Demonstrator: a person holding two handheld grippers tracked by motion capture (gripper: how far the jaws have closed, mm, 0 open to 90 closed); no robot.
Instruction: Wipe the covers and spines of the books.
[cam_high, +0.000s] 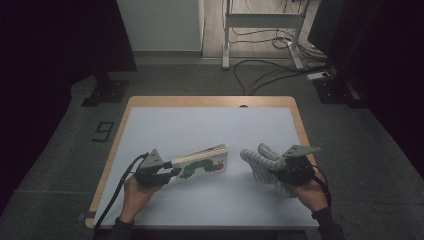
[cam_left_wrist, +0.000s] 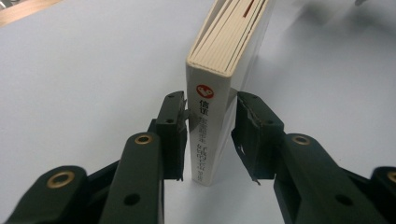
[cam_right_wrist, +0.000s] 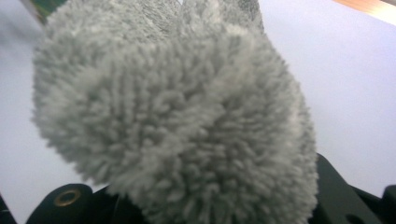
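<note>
The left gripper (cam_high: 172, 171) clamps the spine of the caterpillar board book (cam_high: 204, 163), standing on edge at about seven o'clock on the white mat (cam_high: 210, 125). At four o'clock, the right gripper (cam_high: 277, 167) is closed on a fluffy grey sock (cam_high: 260, 160). Both look mid-carry; next, each needs a steady grip until set down.

Left claw (cam_high: 172, 171) and right claw (cam_high: 274, 166) both clamped, hands low at near edge.
</note>
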